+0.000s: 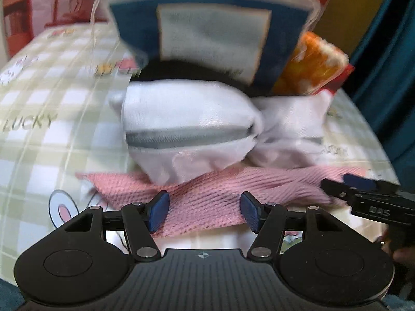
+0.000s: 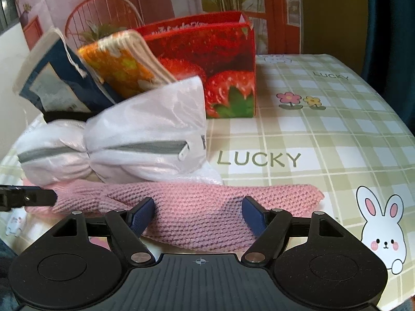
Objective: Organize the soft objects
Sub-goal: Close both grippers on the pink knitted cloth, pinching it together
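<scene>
1. My left gripper (image 1: 205,213): jaws apart, blue pads either side of the pink knitted cloth (image 1: 207,194) without pressing on it. Nothing clamped.

2. My right gripper (image 2: 199,215): jaws likewise apart, straddling the same pink cloth (image 2: 197,212), pads not pinching it. Its tip shows at the right edge of the left wrist view, lying over the far end of the cloth.

3. Pink knitted cloth: flat on the table, stretched crosswise in front of both grippers, partly bunched toward one end.

4. White mesh bag (image 2: 124,142): just behind the pink cloth, touching its far edge. Grey zipper (image 2: 150,146) runs along its side; the bag is cinched in the middle into two puffed halves.

5. Blue-and-white cloth item (image 1: 210,33): behind the white bag, leaning tilted. Blurred in the left wrist view.

6. Orange patterned cloth (image 2: 119,64): beside the blue item, also leaning, cream ribbed edge up.

7. Red strawberry-print box (image 2: 215,70): upright behind the leaning items, open at the top.

8. Tablecloth (image 2: 324,134): green and white check, printed with "LUCKY", flowers and a rabbit (image 2: 384,233); it bears all the above.
</scene>
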Available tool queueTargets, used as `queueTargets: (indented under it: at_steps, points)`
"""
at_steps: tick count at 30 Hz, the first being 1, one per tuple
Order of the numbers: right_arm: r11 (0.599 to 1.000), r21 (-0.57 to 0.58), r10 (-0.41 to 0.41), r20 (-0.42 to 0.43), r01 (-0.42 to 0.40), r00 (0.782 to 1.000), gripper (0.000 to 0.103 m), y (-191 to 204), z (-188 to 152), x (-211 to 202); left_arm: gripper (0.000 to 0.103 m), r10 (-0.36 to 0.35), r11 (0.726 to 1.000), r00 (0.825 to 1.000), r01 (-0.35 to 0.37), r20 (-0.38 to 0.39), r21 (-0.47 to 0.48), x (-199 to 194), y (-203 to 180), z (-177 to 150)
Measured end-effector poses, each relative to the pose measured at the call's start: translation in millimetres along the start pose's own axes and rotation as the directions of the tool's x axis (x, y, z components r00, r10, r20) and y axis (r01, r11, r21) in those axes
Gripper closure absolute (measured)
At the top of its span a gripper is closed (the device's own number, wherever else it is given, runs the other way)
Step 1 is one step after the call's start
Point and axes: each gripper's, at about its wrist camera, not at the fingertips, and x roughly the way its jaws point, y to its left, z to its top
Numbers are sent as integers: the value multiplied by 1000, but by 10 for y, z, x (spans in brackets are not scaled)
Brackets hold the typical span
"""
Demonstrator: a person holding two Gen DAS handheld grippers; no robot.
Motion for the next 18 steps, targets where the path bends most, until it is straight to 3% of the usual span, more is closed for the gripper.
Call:
queueTargets:
  at_steps: [5, 12, 13, 17, 18]
  points:
    - [999, -46, -22, -3, 22, 1000, 29, 89, 2, 41, 36, 11, 1000, 1000, -12, 12, 29, 13, -33, -13]
    - [998, -58, 23, -18, -24, 1000, 57, 151, -7, -6, 39, 13, 999, 1000, -14, 19, 33, -2, -49, -18]
    - [998, -54, 33, -23, -34, 999, 62, 152, -3, -10, 42, 10, 999, 1000, -11, 19, 31, 17, -62, -6]
    - [996, -59, 68, -38, -70, 997, 72, 183, -1, -37, 82, 29, 1000, 999, -29, 23, 5, 17, -20, 9]
    - [996, -59, 71, -38, -73, 997, 76, 185, -3, -48, 87, 10, 1000, 1000, -10, 22, -20, 11, 23, 11]
